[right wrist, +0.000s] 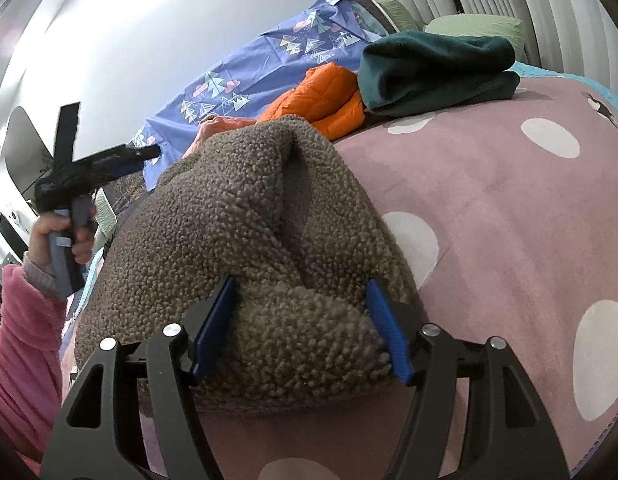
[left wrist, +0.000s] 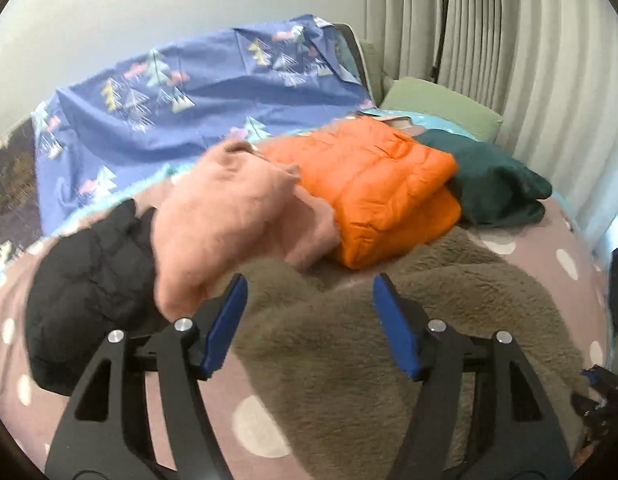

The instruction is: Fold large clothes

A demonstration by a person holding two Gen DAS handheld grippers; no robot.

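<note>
Overhead, the left gripper (left wrist: 307, 326) hangs above the bed with its blue pads spread wide and nothing between them. Below it the brown fleece garment (left wrist: 349, 320) lies heaped on the mauve polka-dot blanket (left wrist: 549, 264). At ten o'clock from the gripper sits a black quilted jacket (left wrist: 89, 280), with a pink fuzzy garment (left wrist: 229, 220) just beside it at eleven. A folded orange puffer jacket (left wrist: 381, 192) rests at one o'clock, touching a folded dark green garment (left wrist: 497, 184) further right. A blue tree-print sheet (left wrist: 181, 120) drapes behind them.

From the right wrist view, the left gripper (right wrist: 147, 154) shows at nine o'clock, held by a hand (right wrist: 61, 236) in a pink sleeve. The right gripper (right wrist: 301, 330) stands wide open, its pads flanking a bunched fold of the brown fleece garment (right wrist: 249, 220); neither pad is pressed into the cloth.
</note>
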